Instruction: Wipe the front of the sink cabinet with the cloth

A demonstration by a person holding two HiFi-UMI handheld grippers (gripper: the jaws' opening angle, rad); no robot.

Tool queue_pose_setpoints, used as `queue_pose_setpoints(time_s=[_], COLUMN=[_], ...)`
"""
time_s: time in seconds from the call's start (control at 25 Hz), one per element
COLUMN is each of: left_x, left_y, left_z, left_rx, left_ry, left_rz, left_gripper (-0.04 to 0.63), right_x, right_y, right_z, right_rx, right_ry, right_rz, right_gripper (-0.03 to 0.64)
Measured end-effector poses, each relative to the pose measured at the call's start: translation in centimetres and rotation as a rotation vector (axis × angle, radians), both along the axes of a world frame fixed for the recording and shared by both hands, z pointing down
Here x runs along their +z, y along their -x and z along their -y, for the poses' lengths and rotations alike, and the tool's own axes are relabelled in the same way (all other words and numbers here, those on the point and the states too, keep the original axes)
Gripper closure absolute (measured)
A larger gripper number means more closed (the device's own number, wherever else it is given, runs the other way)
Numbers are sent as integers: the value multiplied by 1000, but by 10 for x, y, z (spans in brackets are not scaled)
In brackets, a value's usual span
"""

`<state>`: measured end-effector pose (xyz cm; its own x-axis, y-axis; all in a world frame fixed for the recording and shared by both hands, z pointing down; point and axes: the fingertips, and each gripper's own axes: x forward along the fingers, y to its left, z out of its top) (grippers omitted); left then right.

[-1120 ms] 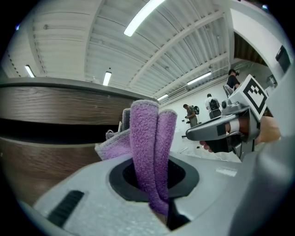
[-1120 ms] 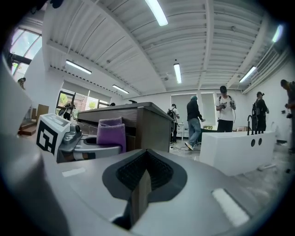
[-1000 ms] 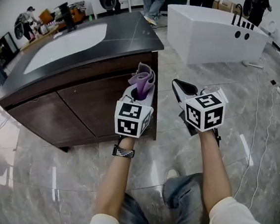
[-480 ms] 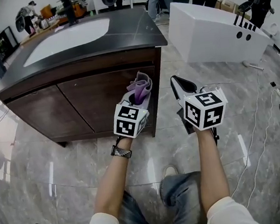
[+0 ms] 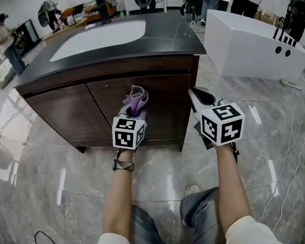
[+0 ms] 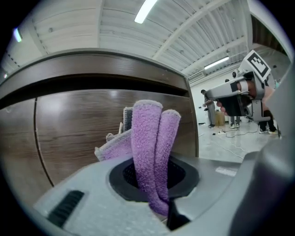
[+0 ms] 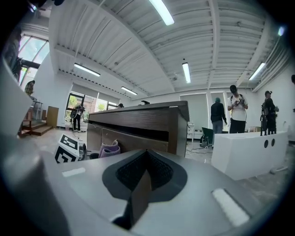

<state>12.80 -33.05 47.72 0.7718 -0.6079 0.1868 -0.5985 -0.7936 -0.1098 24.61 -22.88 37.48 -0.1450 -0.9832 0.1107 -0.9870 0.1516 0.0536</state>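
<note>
A dark wooden sink cabinet (image 5: 86,112) with a black top and white basin stands ahead of me. My left gripper (image 5: 133,109) is shut on a folded purple cloth (image 5: 135,100), which sticks up from its jaws just in front of the right-hand cabinet door. In the left gripper view the cloth (image 6: 150,152) stands close to the wood door (image 6: 73,129); whether it touches is unclear. My right gripper (image 5: 200,97) is shut and holds nothing, level with the cabinet's right front corner (image 5: 194,82). From the right gripper view the cabinet (image 7: 138,124) lies ahead to the left.
A white bathtub-like unit (image 5: 252,40) stands to the right of the cabinet. Cables (image 5: 301,146) trail on the glossy marble floor at right and lower left. Several people stand in the background (image 5: 8,36). My knees (image 5: 173,219) show below the arms.
The view has swung so the cabinet now sits squarer in front. The left gripper with the cloth has drifted left along the cabinet front, from its right corner to the right door. Right gripper barely moved.
</note>
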Motion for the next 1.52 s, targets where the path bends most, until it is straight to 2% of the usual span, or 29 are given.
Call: queue_pose_setpoints(time_s=[0.28, 0.44, 0.68, 0.96, 1.08, 1.2, 1.36, 1.52], left_x=[1, 7, 37, 76, 84, 86, 91, 91], left_y=[84, 125, 152, 123, 104, 88, 41, -10], left_z=[35, 53, 65, 56, 49, 44, 21, -4], left_rx=[-168, -253, -317, -286, -280, -287, -168, -53], left_ry=[-14, -8, 25, 74, 56, 43, 42, 43], left_rz=[-22, -26, 17, 7, 28, 12, 26, 16], left_gripper=[546, 546, 546, 546, 545, 546, 545, 545], right_x=[4, 4, 9, 10, 9, 10, 11, 17], right_y=[39, 47, 47, 23, 9, -5, -13, -14], right_z=[28, 37, 42, 34, 27, 21, 9, 0], right_rx=[-84, -108, -120, -76, -48, -25, -13, -6], right_ry=[7, 2, 20, 30, 31, 34, 36, 54], right_rz=[32, 45, 50, 39, 35, 32, 50, 26], right_gripper=[611, 611, 611, 611, 611, 611, 611, 611])
